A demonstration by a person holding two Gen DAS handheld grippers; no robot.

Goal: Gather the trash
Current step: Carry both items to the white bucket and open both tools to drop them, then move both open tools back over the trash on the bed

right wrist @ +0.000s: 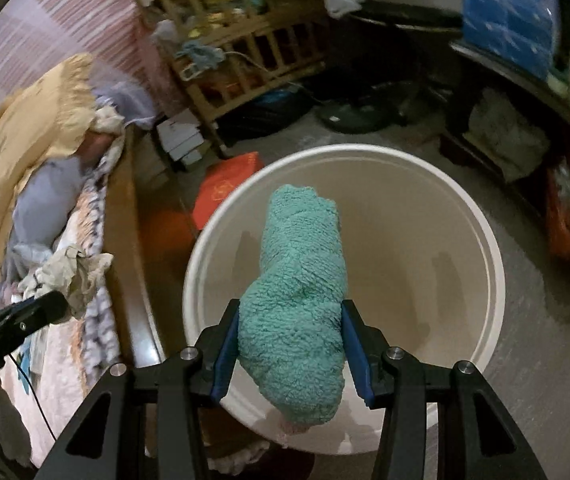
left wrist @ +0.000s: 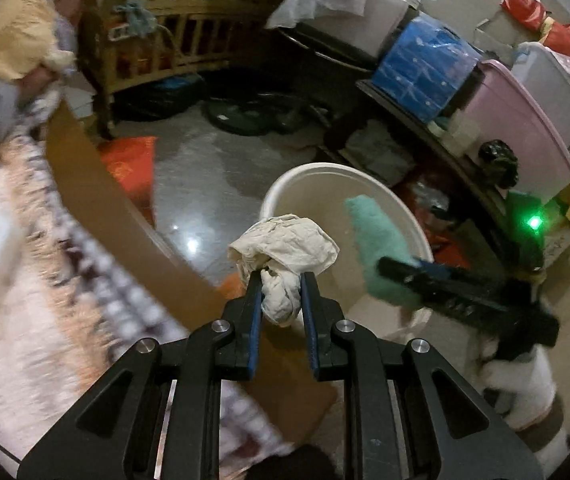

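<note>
My left gripper [left wrist: 281,276] is shut on a crumpled off-white paper wad [left wrist: 285,248], held over the bed's brown wooden edge just left of a white bucket [left wrist: 377,176]. My right gripper [right wrist: 289,308] is shut on a fluffy teal cloth [right wrist: 301,280] that hangs over the open mouth of the white bucket [right wrist: 481,220], whose inside looks bare. In the left wrist view the teal cloth [left wrist: 377,240] and the right gripper [left wrist: 409,272] show above the bucket. In the right wrist view the paper wad [right wrist: 73,268] and the left gripper's black finger [right wrist: 37,312] appear at the left.
A bed with a patterned blanket [left wrist: 37,248] and brown wooden frame [right wrist: 125,224] lies to the left. A red bag [right wrist: 225,192] rests on the grey floor by the bucket. A wooden crib [right wrist: 245,48] stands behind. Cluttered shelves with blue [left wrist: 425,64] and pink [left wrist: 521,120] boxes line the right.
</note>
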